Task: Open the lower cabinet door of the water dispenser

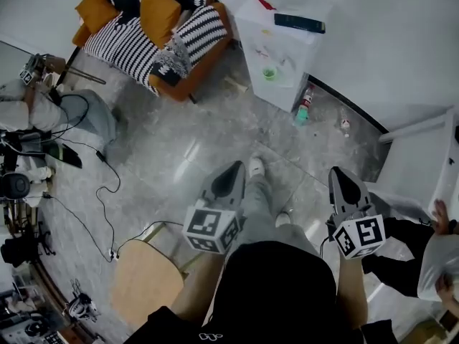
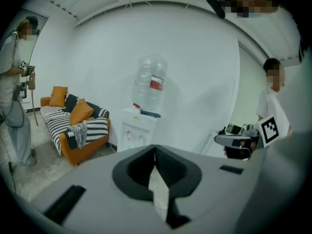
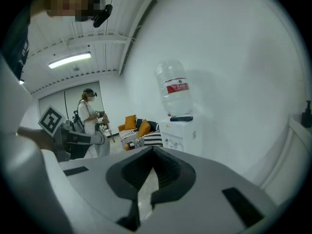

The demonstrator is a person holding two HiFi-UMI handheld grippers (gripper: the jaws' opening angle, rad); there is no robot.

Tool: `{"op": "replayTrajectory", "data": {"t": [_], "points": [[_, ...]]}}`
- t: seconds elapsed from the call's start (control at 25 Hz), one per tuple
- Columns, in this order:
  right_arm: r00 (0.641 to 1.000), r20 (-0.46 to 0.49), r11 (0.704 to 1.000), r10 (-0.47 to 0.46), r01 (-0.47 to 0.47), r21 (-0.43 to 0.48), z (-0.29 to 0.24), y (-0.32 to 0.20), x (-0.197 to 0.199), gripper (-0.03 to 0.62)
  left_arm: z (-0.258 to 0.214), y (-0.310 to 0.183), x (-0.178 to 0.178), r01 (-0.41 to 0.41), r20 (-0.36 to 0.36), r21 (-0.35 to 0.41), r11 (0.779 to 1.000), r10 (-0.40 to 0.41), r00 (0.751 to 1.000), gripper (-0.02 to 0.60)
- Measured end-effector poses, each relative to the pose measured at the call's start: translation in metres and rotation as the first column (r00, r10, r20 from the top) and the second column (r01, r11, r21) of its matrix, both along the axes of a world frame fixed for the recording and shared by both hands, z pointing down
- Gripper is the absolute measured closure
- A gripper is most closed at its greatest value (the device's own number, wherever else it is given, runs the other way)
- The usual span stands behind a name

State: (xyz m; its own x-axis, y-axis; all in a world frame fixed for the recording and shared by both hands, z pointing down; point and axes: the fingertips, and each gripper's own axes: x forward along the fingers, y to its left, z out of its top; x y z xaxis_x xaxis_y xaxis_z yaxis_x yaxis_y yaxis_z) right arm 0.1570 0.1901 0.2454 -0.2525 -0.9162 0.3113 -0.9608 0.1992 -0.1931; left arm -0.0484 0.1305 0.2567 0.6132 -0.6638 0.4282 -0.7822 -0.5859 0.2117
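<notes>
2 grippers show in the head view, well apart from the white water dispenser [image 1: 280, 56], which stands by the far wall beside a striped sofa [image 1: 154, 34]. My left gripper [image 1: 234, 169] and right gripper [image 1: 339, 173] point toward it. Left gripper view: jaws pressed together, nothing between them, dispenser ahead. Right gripper view: jaws closed, empty. I judge this the approach step; next I must close in, drop low and spread 1 gripper's jaws for the lower cabinet door.
</notes>
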Motion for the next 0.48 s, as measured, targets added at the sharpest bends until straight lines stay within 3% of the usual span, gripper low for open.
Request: {"op": "replayTrajectory", "data": {"t": [0.24, 0.48], "points": [[0.999, 0.003, 0.999, -0.033, 0.033, -0.041, 0.022, -0.060, -0.012, 0.585, 0.031, -0.047, 0.012, -0.045, 0.021, -0.041, 0.998, 0.046, 0.999, 0.571], [0.998, 0.032, 0.992, -0.062, 0.066, -0.108, 0.061, -0.115, -0.020, 0.585, 0.083, -0.095, 0.027, -0.065, 0.007, -0.131, 0.989, 0.066, 0.998, 0.571]]}}
